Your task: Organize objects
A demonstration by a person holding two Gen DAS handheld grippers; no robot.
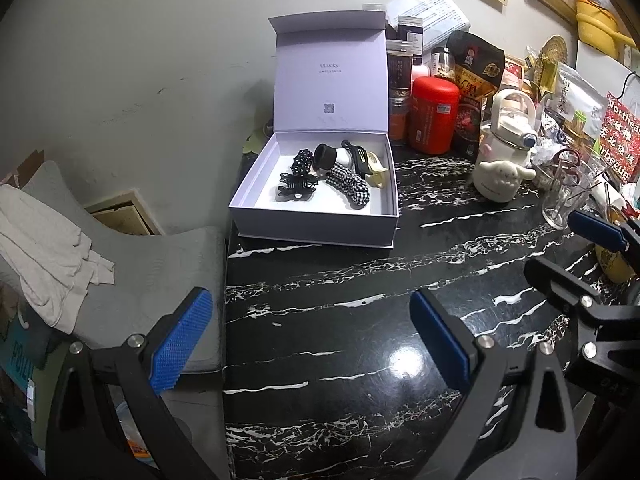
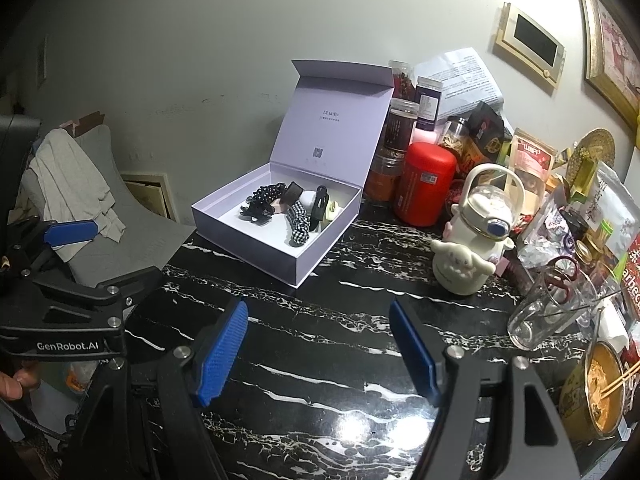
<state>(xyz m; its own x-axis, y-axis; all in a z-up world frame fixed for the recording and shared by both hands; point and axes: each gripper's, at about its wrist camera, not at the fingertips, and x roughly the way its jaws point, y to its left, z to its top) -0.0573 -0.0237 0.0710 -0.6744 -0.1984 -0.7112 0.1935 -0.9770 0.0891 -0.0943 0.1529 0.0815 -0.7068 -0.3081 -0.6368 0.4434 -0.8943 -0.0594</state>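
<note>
Left gripper [image 1: 310,336] jaws wide apart, nothing between, over black marble table [image 1: 360,280]
Right gripper [image 2: 316,344] jaws likewise apart, empty, above same table
Lavender box [image 1: 316,224] lid up, at table's far left edge near wall; hair clips and checked scrunchie [image 1: 347,184] inside
White cartoon bottle [image 2: 472,248] right of box
</note>
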